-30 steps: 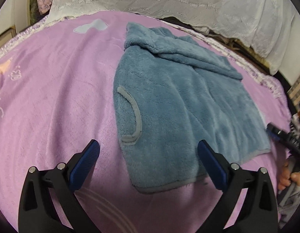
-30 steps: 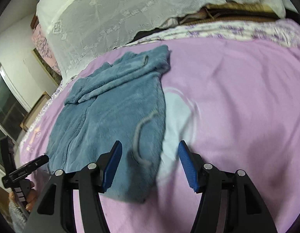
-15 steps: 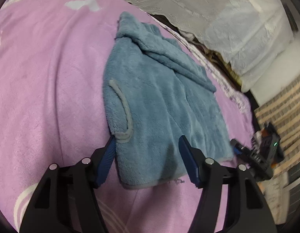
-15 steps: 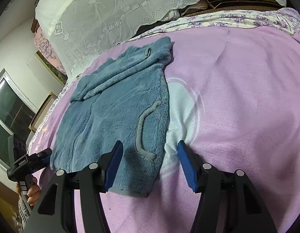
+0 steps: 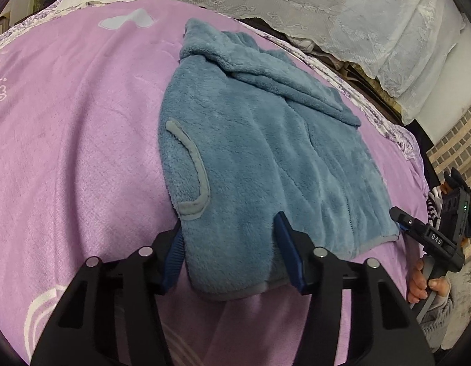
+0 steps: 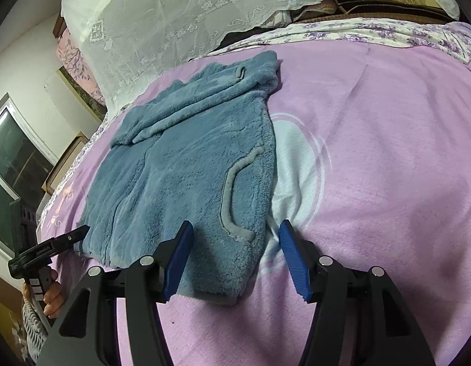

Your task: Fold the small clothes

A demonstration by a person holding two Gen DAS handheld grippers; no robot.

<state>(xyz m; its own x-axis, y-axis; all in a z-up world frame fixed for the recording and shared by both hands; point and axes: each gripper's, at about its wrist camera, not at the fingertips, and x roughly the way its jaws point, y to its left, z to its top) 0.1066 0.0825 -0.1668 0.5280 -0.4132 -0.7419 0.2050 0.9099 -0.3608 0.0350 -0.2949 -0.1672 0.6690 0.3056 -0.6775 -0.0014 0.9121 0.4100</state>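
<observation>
Left tool [image 5: 230, 253] has just been closing astride the fleece garment's [image 5: 266, 158] hem corner, unclenched; right tool [image 6: 235, 259] likewise released; next, pinch.

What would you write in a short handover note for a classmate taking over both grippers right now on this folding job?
Left gripper: jaws have just been closing, straddling the near left corner of the blue fleece garment; pads not clearly pinching yet.
Right gripper: open, straddling the near right corner by the grey pocket trim.
Garment: lies flat on the pink bedspread, sleeves already folded across its far end.
Done: sleeves in, both corners lined up.
Left: pinch both near corners, then probably carry the hem up toward the far end and smooth it.
</observation>
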